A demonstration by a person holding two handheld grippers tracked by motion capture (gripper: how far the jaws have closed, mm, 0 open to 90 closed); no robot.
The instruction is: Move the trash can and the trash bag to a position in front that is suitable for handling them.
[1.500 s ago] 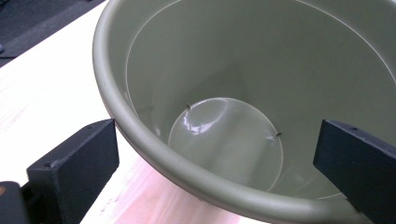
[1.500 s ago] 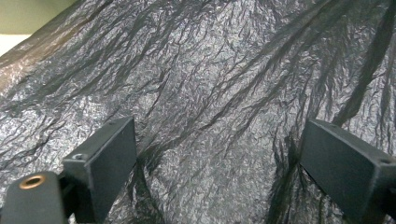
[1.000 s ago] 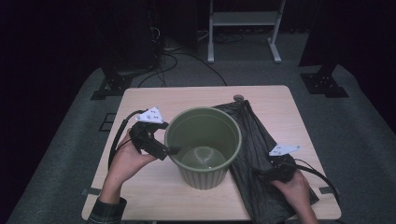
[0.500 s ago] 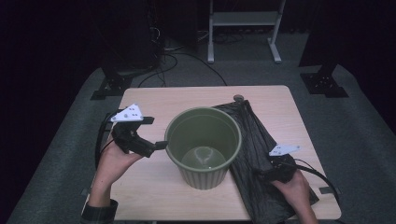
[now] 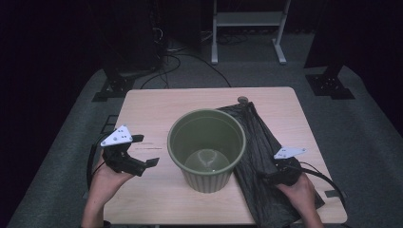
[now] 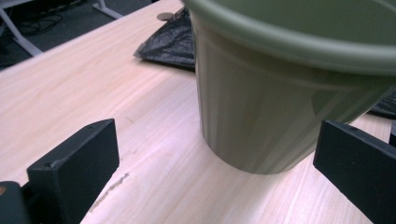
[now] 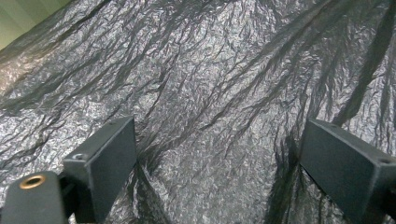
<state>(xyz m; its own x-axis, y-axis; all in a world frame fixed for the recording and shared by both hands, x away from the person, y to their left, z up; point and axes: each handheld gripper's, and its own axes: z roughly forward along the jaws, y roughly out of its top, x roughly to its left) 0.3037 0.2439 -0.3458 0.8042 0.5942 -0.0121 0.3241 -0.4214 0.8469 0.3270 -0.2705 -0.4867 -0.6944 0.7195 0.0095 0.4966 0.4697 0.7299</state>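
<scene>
Round olive-green plastic pot (image 5: 207, 148) stands upright mid-table, mouth up. Crinkled black plastic bag (image 5: 264, 156) lies flat at its right, long axis running away from me. My left gripper (image 5: 151, 163) is spread, clear of the pot; right gripper (image 5: 263, 175) spread, jaws pressing on the bag. Light wooden table (image 5: 152, 110) underneath.

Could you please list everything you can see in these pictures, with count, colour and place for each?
table: one, light wood, centre of the high view.
bin: one, olive green, upright and empty, middle of the table.
plastic bag: one, black and crinkled, lying flat on the table's right side, partly under or behind the bin.
round disc: one, small and dark, at the bag's far end; too small to identify.
white frame: one, on the floor beyond the table.
cables: several, black, on the grey floor.
left gripper: one, black, open, left of the bin, apart from it.
right gripper: one, black, open, over the bag.
</scene>
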